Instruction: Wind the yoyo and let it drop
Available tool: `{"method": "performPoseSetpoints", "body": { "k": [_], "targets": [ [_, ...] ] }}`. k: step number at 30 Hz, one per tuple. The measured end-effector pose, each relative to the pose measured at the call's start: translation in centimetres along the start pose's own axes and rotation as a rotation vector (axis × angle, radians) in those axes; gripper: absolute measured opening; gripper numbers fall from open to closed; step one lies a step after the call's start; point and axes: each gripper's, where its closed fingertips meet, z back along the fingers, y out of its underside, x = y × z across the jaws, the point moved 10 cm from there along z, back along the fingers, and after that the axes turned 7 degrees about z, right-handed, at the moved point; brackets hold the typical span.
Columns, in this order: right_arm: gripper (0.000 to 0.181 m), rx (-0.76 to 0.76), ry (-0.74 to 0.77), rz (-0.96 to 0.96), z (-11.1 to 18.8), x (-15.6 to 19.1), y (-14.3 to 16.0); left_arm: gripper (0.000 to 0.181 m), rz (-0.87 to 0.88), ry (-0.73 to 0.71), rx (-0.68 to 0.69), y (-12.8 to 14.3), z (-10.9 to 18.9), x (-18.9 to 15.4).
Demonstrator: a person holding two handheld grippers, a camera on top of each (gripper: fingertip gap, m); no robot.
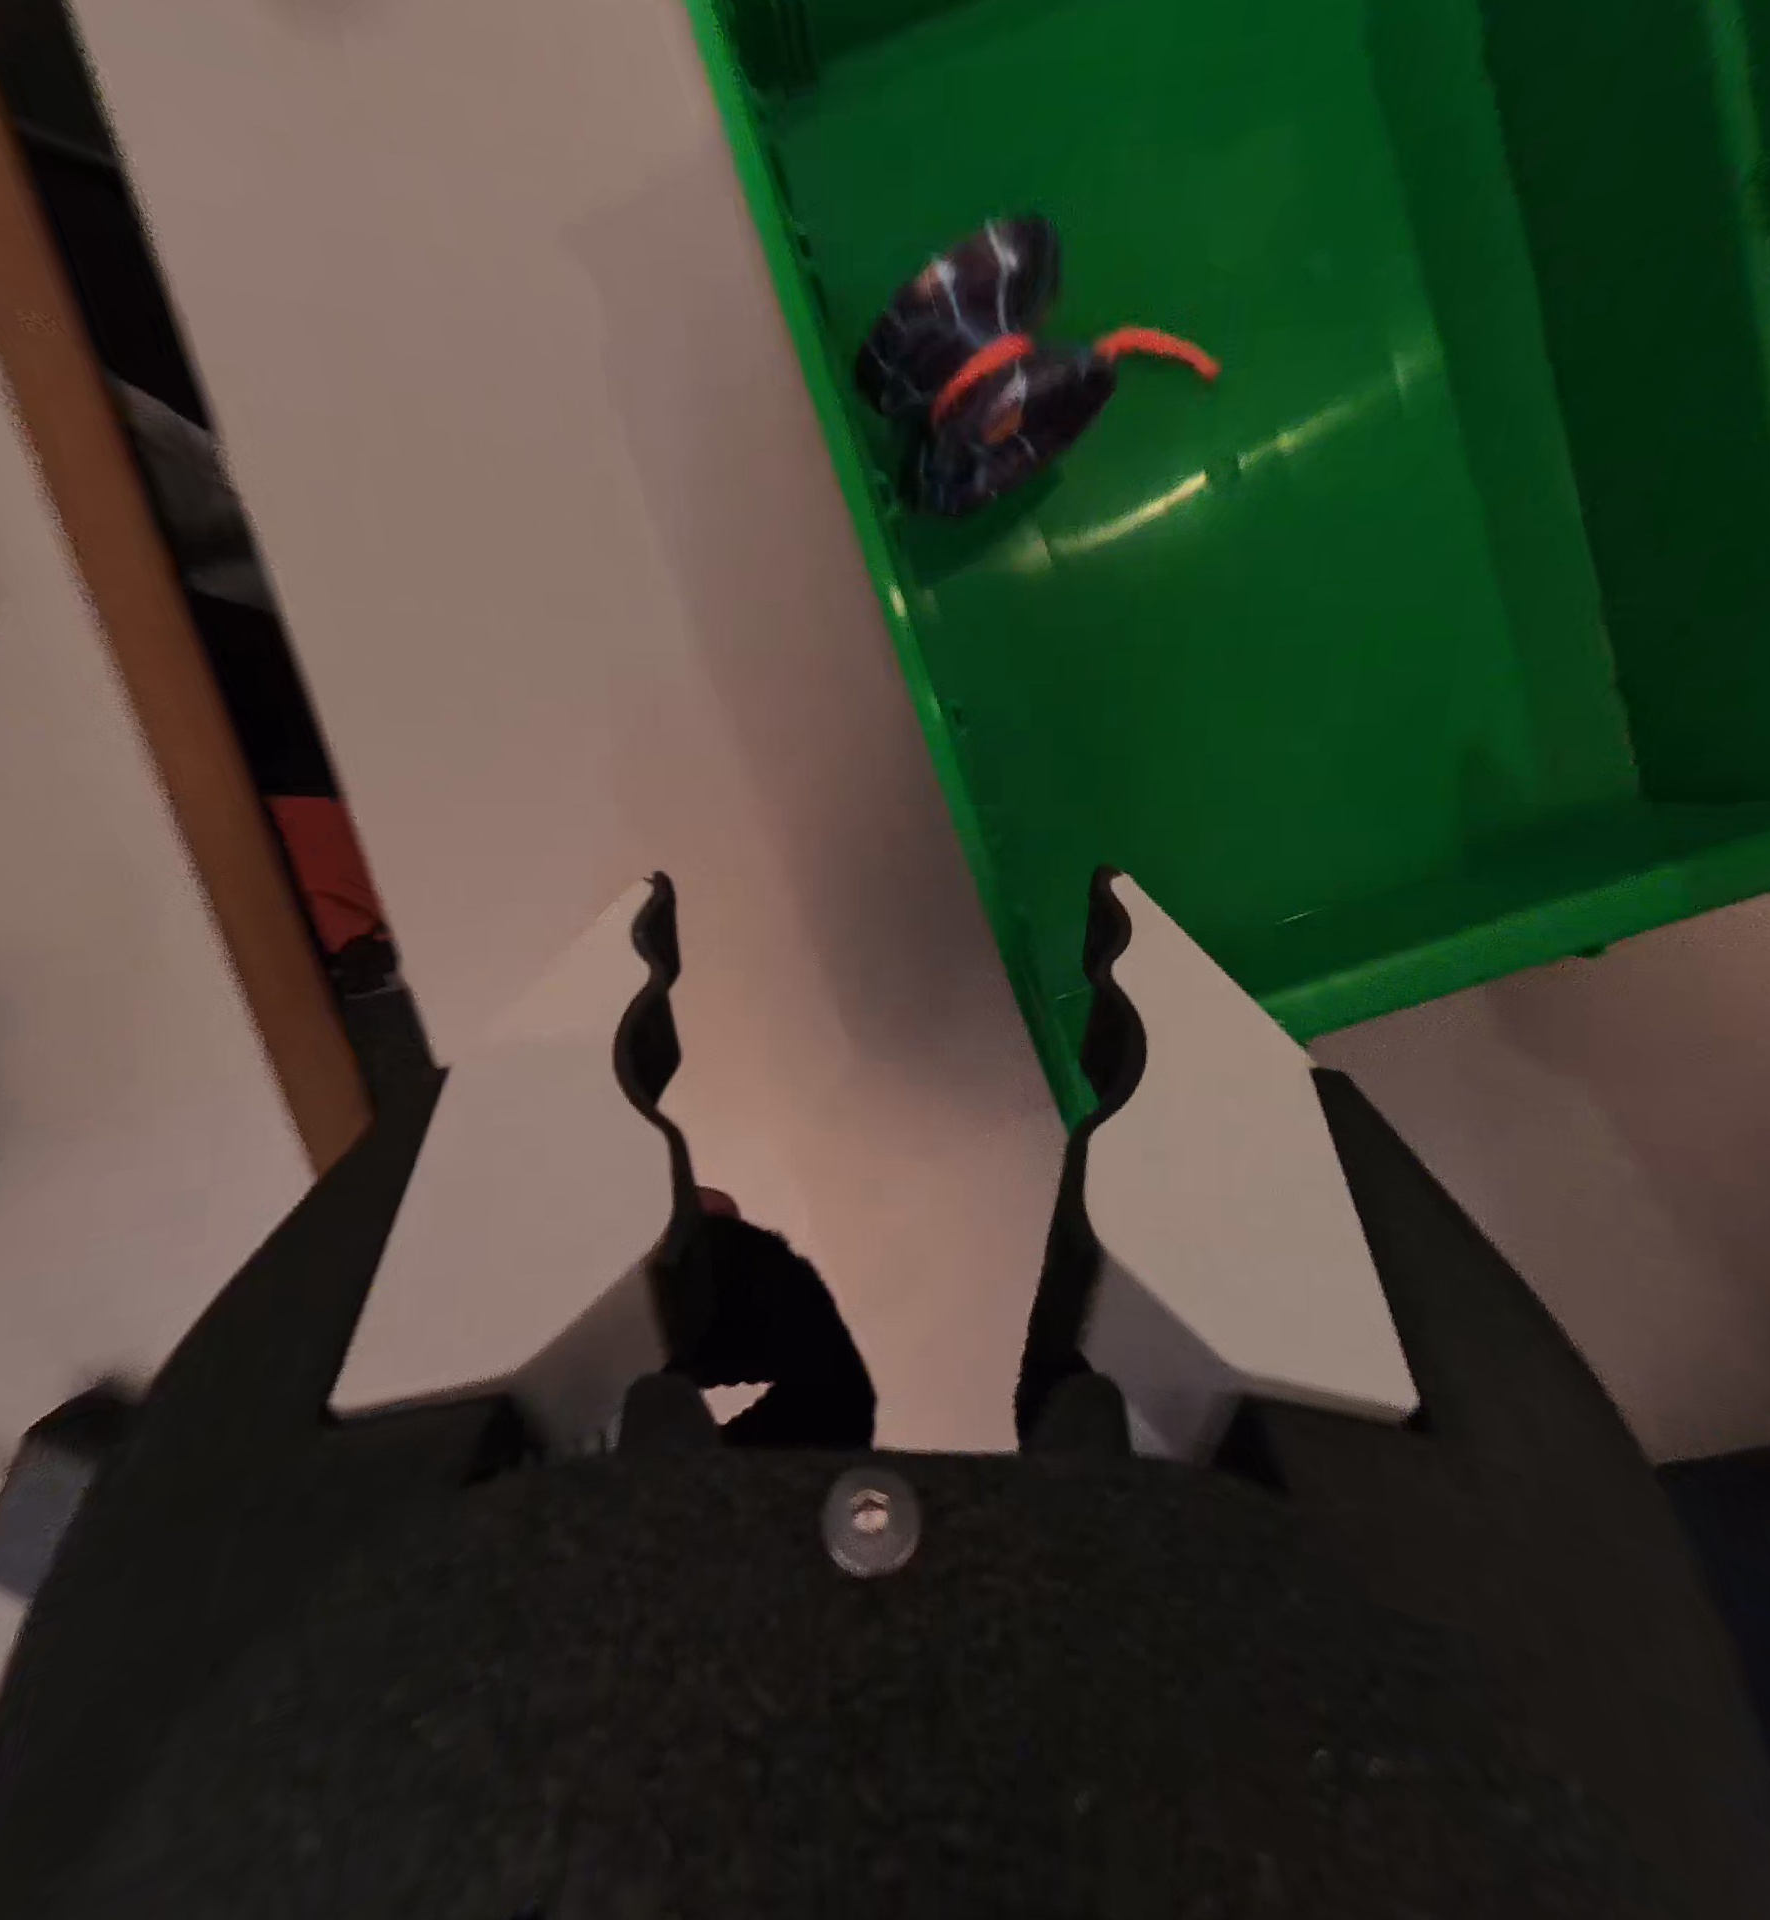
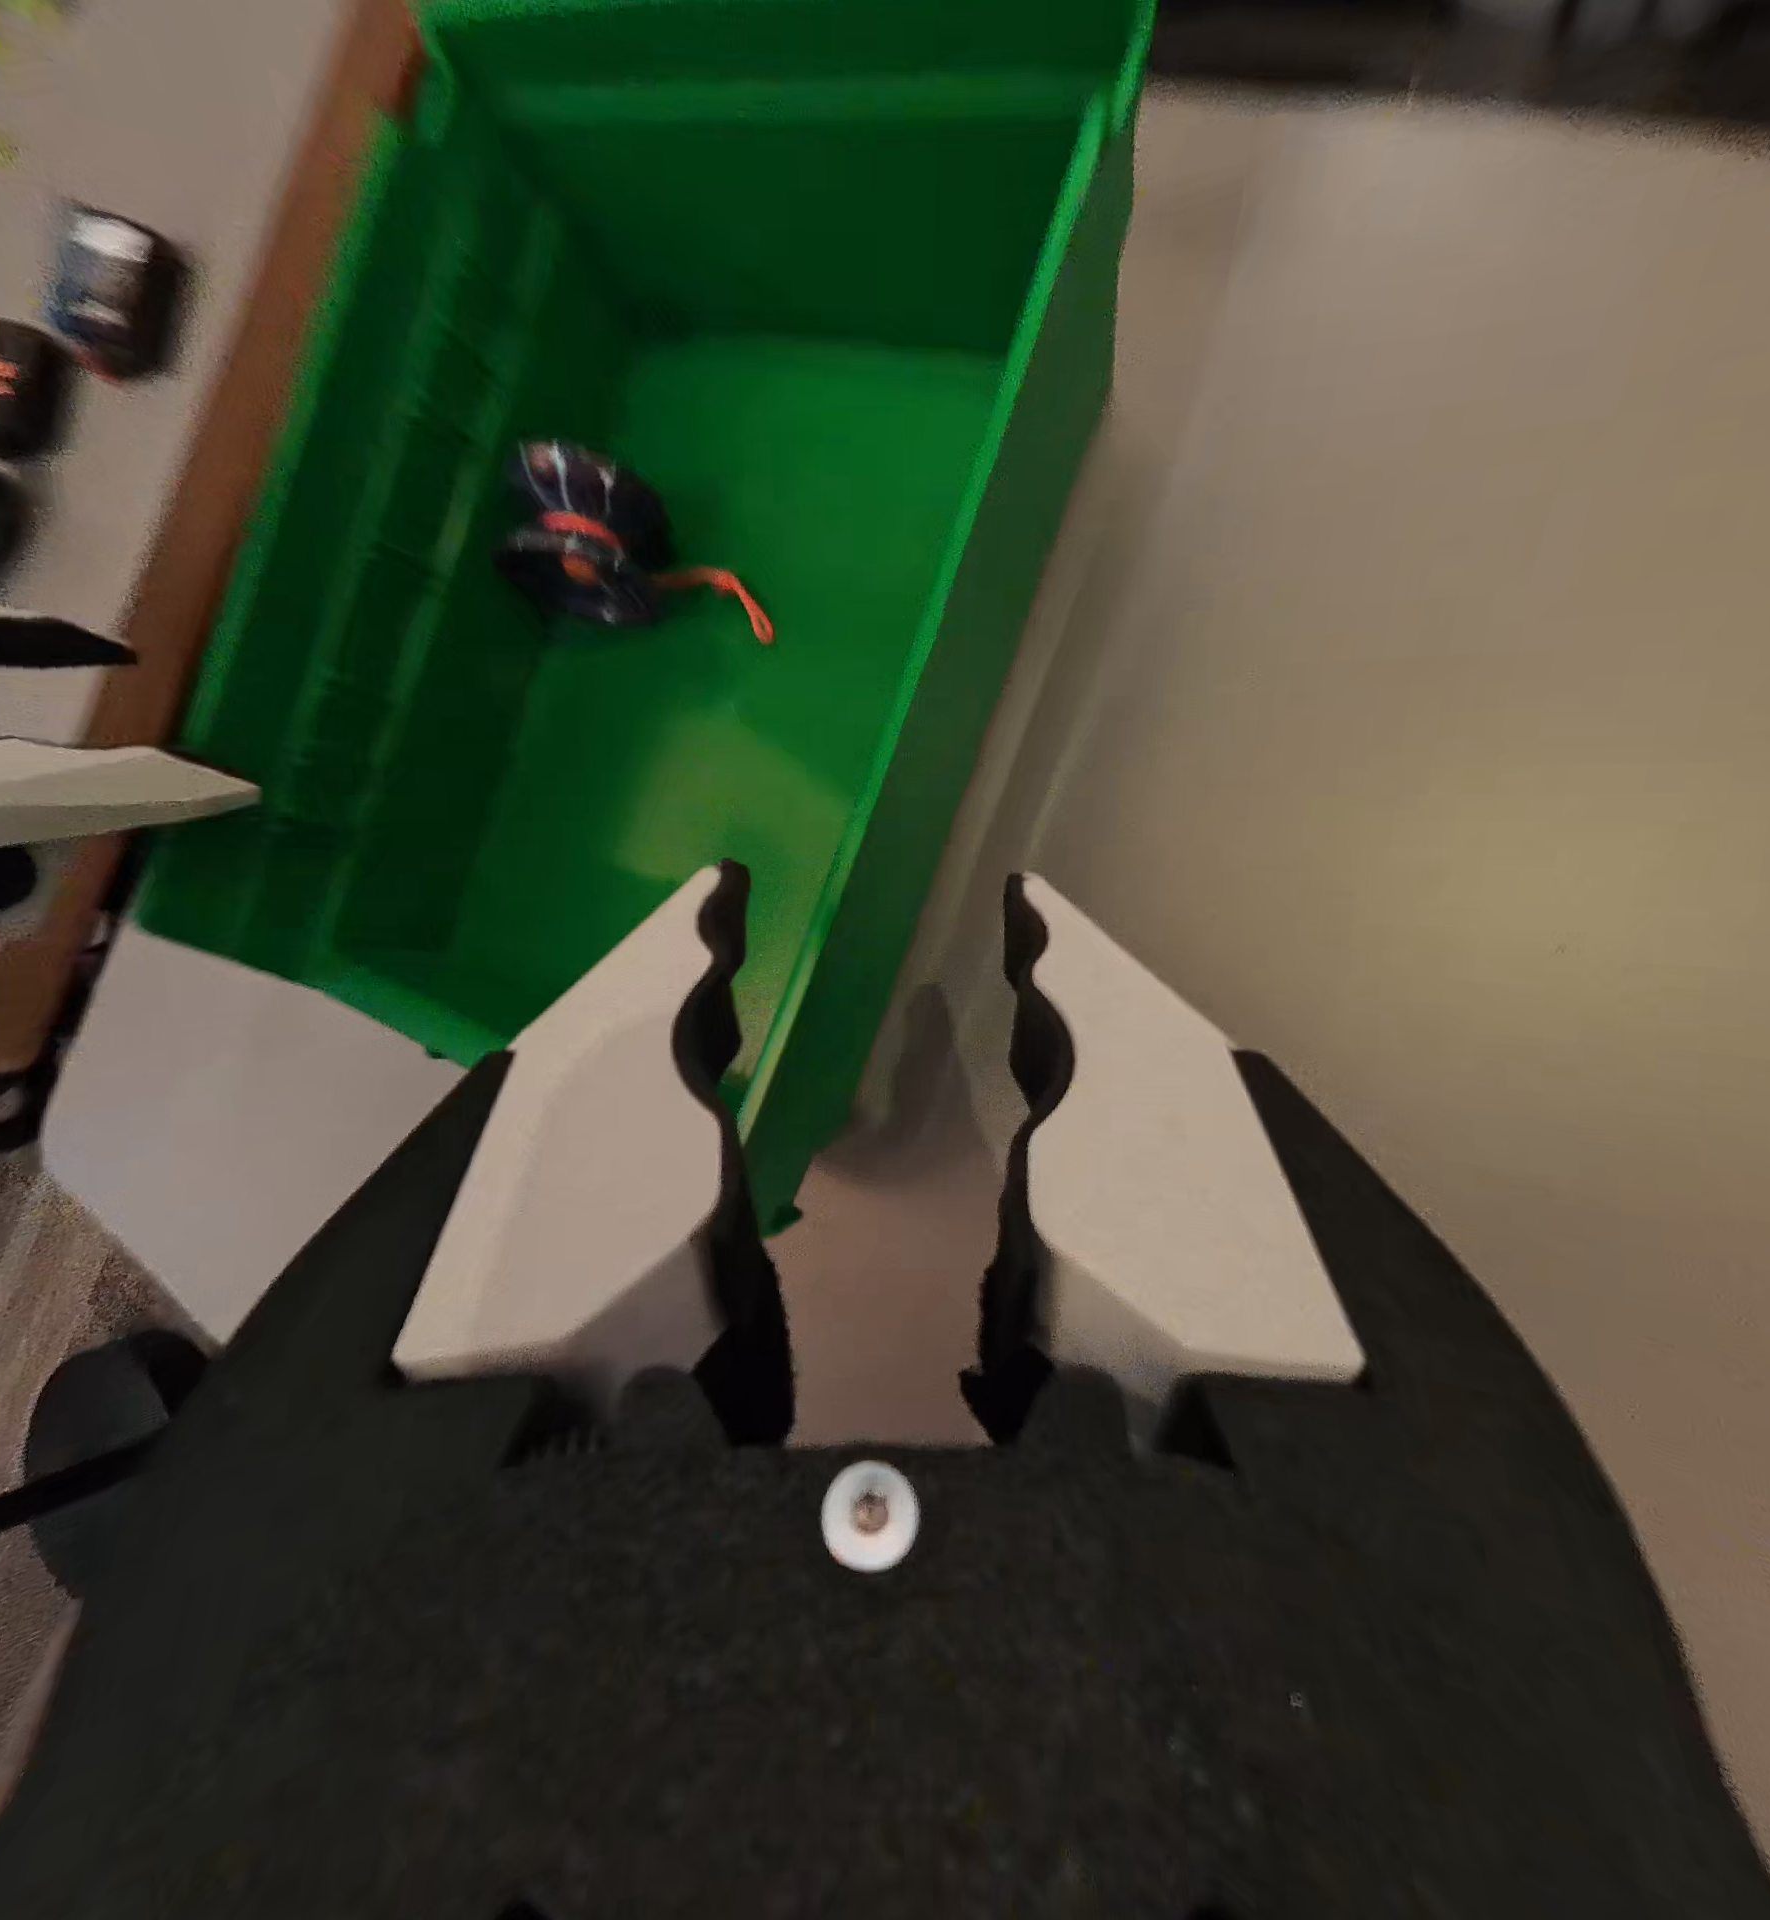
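A dark marbled yoyo (image 1: 974,364) lies on the floor of a green plastic bin (image 1: 1328,623), close to its left wall. Orange string (image 1: 1161,348) is wound in its groove, with a short end sticking out. My left gripper (image 1: 881,883) is open and empty above the white table, just outside the bin's near left corner. In the right wrist view the yoyo (image 2: 585,530) and its string end (image 2: 741,603) lie in the bin (image 2: 860,260). My right gripper (image 2: 870,883) is open and empty over the bin's near right wall. The left gripper's fingers (image 2: 102,795) show at the left edge.
The bin stands on a white table (image 1: 496,520) with a wooden edge (image 1: 122,571) on the left. Beyond that edge, dark cans (image 2: 60,332) stand on the floor. White tabletop (image 2: 1483,727) stretches to the right of the bin.
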Motion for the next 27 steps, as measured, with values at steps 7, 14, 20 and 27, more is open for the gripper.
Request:
{"method": "performPoseSetpoints", "body": {
  "k": [7,14,20,27],
  "targets": [
    [0.053,-0.275,0.018,0.266,14.0,-7.2,-2.3,0.066,-0.011,-0.09,-0.277,-2.1,12.0,-3.4],
    [0.051,-0.265,0.146,0.316,24.9,-14.5,1.1,0.065,-0.014,-0.056,-0.437,-3.2,18.8,-12.6],
    [0.044,-0.252,0.143,0.185,31.9,-18.1,5.6,0.081,-0.059,-0.036,-0.422,-3.9,21.6,-20.6],
    [0.053,-0.246,0.157,0.161,36.3,-20.3,10.0,0.092,-0.043,0.037,-0.222,-4.4,20.7,-26.3]
  ]
}}
